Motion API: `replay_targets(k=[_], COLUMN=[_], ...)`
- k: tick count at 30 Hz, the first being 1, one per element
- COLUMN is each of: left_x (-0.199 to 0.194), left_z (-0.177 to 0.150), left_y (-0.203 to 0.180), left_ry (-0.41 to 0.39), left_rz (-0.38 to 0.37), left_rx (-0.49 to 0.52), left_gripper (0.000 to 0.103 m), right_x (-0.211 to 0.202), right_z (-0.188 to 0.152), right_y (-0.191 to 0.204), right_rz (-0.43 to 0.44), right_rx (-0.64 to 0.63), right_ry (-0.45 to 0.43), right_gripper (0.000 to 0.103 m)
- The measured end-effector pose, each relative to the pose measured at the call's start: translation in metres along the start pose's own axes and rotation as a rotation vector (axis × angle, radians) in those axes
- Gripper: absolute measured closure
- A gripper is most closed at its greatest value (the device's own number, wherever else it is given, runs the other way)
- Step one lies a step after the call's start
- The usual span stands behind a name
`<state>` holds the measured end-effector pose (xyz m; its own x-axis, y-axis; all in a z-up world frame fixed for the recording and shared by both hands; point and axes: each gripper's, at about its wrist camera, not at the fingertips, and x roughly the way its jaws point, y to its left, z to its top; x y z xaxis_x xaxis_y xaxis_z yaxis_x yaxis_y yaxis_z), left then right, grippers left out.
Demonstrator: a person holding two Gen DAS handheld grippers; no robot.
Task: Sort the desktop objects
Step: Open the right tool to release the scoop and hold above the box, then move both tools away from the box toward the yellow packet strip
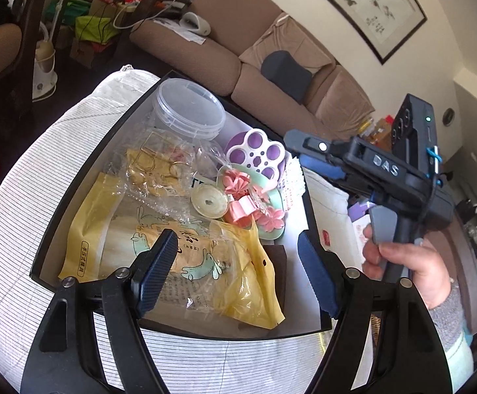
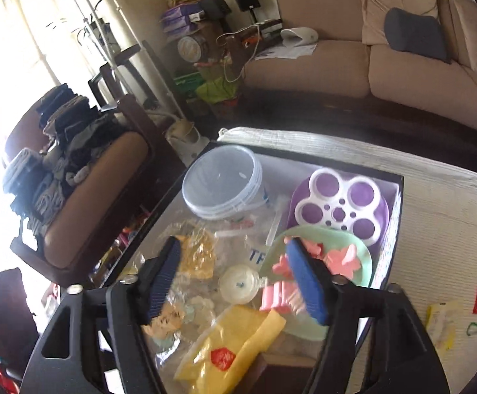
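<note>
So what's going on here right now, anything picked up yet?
Nothing is held yet. A person holds a gripper in each hand over a black box on a striped cloth. The box already holds a clear tub, a purple-and-white tray, a green plate with pink pieces, a round spool and yellow bags. The left gripper hangs open above the bags; the right gripper hangs open above the spool and pink pieces.

My left wrist camera looks down close over the black box [image 1: 74, 193], the sofa [image 1: 271, 65] beyond. My right one faces the same box [image 2: 399, 216] and sofa [image 2: 402, 75] from nearer.
</note>
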<state>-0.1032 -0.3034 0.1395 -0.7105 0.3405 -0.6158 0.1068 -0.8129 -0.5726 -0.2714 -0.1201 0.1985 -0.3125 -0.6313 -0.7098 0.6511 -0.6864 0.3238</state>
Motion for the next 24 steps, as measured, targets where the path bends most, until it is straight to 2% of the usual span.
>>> replay_targets(k=[6, 8, 9, 15, 24], left_x=[-0.001, -0.005, -0.007, -0.011, -0.013], left_z=[-0.002, -0.001, -0.001, 0.0, -0.006], left_y=[-0.001, -0.002, -0.003, -0.005, -0.022], left_ry=[-0.014, -0.03, -0.04, -0.055, -0.051], left_rz=[0.092, 0.118, 0.128, 0.163, 0.192], left_rx=[0.022, 0.038, 0.043, 0.058, 0.111], left_gripper=[0.011, 0.003, 0.0, 0.0, 0.0], right_x=[-0.001, -0.004, -0.007, -0.025, -0.051], right_z=[-0.021, -0.028, -0.03, -0.042, -0.067], right_y=[0.0, 0.001, 0.002, 0.001, -0.01], right_rz=[-0.065, -0.076, -0.091, -0.181, -0.241], right_rx=[0.009, -0.001, -0.013, -0.064, -0.065], right_ry=[0.026, 0.024, 0.017, -0.027, -0.04], right_gripper=[0.013, 0.0, 0.0, 0.0, 0.0])
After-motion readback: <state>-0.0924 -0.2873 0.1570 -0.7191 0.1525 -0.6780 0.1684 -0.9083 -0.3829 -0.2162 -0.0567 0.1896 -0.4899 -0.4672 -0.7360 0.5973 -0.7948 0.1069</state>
